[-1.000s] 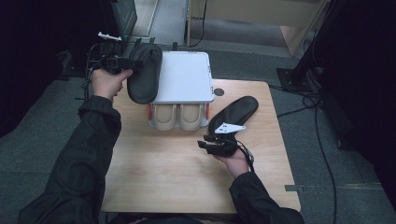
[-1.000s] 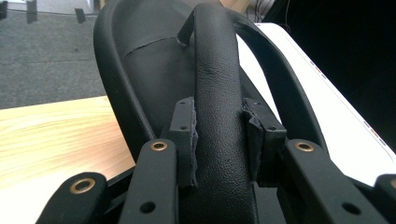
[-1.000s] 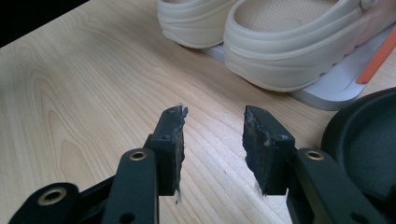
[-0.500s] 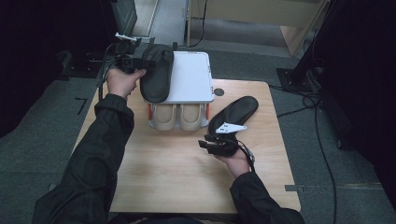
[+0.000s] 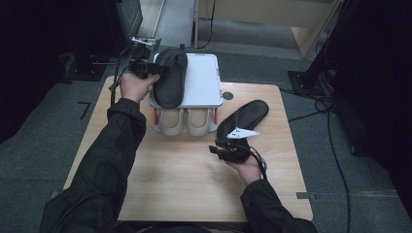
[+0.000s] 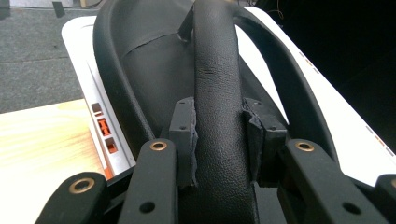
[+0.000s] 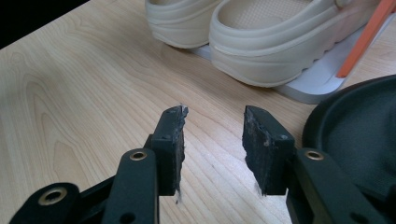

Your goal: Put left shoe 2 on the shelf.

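Black sandal (image 5: 171, 77) is clamped by its strap in the left gripper (image 5: 145, 68) above the white rack (image 5: 204, 82), long axis along the rack's depth, while the right gripper (image 7: 212, 140) is held open beside the second sandal (image 5: 245, 119).

The person wears a dark, almost black long-sleeved jacket whose loose, creased sleeves (image 5: 104, 160) end at the wrists. Each hand carries a matte black two-jaw gripper, the left gripper (image 6: 218, 140) and the right gripper (image 7: 213, 149) alike: angular link arms pinned with brass-ringed rivets, small dark screws, and rectangular black foam pads (image 7: 172, 140) frayed at their edges. A thin black cable (image 5: 262, 167) trails from the right one, which bears a pale grey three-cornered plate (image 5: 241, 132) on top.
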Demonstrator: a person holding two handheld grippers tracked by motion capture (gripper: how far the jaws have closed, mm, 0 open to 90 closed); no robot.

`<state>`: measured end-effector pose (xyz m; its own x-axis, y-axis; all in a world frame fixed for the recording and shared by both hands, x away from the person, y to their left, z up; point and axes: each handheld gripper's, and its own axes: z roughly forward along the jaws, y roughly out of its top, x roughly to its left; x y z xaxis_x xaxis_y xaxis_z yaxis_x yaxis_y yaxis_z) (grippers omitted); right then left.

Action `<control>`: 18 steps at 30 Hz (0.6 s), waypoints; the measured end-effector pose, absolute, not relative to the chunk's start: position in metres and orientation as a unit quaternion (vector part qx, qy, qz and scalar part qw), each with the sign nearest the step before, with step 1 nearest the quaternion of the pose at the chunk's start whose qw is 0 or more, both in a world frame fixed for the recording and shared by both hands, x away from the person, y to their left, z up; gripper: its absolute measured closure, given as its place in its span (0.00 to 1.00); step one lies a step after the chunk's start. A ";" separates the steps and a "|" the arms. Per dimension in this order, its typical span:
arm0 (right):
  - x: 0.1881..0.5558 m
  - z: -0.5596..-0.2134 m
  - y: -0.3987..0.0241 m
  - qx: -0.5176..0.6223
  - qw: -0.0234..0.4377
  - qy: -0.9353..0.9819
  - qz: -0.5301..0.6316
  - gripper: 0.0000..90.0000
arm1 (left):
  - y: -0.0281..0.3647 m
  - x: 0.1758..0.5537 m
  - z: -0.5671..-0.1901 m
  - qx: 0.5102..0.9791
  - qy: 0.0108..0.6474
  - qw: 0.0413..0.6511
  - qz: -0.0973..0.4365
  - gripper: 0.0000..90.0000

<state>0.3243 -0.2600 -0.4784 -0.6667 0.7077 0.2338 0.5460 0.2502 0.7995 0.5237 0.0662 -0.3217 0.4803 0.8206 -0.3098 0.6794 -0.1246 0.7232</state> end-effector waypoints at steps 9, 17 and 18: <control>0.326 -0.478 -0.267 0.411 0.102 0.774 0.471 0.69 | 0.071 0.522 -0.322 0.749 0.495 0.431 0.086 0.68; 0.334 -0.485 -0.271 0.428 0.128 0.779 0.440 0.83 | 0.090 0.504 -0.310 0.750 0.481 0.442 0.103 0.64; 0.334 -0.485 -0.271 0.428 0.128 0.779 0.440 0.83 | 0.093 0.501 -0.309 0.751 0.481 0.441 0.105 0.64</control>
<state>0.3342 -0.2709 -0.4848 -0.6001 0.7800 0.1773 0.5543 0.2457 0.7952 0.5011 0.0930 -0.3094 0.5153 0.8148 -0.2654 0.6290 -0.1493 0.7629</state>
